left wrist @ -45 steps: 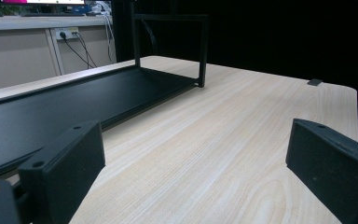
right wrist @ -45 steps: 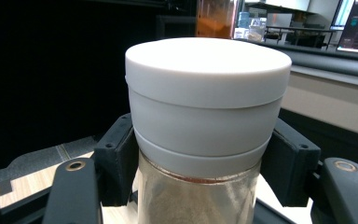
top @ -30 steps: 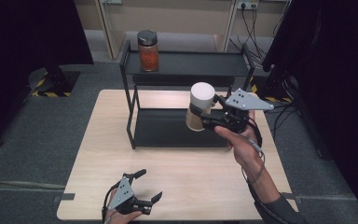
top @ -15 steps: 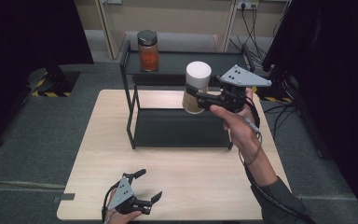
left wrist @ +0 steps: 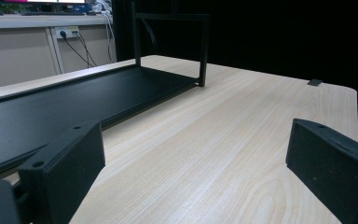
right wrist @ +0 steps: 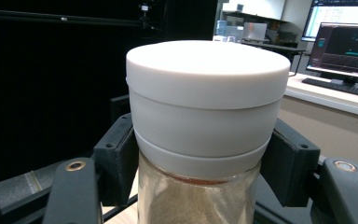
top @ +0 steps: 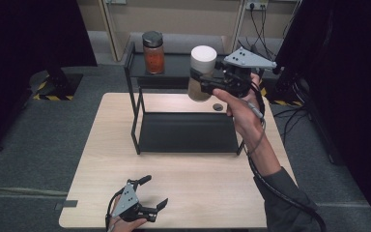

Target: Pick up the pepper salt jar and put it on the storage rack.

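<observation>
1. The white-lidded jar (top: 202, 72) sits upright between the jaws of the right gripper (top: 204, 81), clamped just under its lid.
2. The right hand (top: 239, 104) holds it raised, level with the top shelf of the black rack (top: 140, 140).
3. The left gripper (top: 153, 195) rests wide open on the table (top: 212, 188), with bare wood ahead of it.
</observation>
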Demonstrator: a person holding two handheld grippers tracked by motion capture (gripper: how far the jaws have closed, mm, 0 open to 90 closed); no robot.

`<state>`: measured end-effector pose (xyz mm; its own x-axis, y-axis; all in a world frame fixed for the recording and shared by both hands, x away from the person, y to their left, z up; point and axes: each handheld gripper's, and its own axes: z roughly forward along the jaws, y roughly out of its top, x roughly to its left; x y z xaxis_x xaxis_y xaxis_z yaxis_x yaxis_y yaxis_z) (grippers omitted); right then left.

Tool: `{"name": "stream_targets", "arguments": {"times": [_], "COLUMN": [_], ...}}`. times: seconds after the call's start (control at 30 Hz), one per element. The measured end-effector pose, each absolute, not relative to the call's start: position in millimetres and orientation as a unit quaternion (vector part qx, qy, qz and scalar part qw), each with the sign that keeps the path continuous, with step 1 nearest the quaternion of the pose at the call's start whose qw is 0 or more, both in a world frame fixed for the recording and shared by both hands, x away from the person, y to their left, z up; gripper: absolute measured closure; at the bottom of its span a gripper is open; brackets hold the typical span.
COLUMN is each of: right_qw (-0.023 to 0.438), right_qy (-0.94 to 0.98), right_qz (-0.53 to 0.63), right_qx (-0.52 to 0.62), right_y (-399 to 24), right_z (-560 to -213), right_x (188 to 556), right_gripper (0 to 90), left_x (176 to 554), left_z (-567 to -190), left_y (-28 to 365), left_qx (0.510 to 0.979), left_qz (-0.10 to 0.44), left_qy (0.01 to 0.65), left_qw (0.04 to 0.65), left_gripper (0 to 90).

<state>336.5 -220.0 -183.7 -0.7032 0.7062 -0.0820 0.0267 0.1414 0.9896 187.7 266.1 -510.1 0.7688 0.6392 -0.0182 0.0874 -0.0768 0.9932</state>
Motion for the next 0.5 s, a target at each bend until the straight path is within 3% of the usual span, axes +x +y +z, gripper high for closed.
{"name": "stream_targets", "arguments": {"times": [0.5], "right_qw": [0.308], "right_qy": [0.697], "right_qz": [0.575], "right_qx": [0.297], "right_y": [-196], "right_z": [-161], "right_x": [363], "right_gripper": [35.7], "left_x": [187], "left_z": [-510], "left_y": [267], "left_qx": [0.7], "left_qz": [0.219], "left_qy": [0.257], "left_qw": [0.629], "left_gripper": [3.9]}}
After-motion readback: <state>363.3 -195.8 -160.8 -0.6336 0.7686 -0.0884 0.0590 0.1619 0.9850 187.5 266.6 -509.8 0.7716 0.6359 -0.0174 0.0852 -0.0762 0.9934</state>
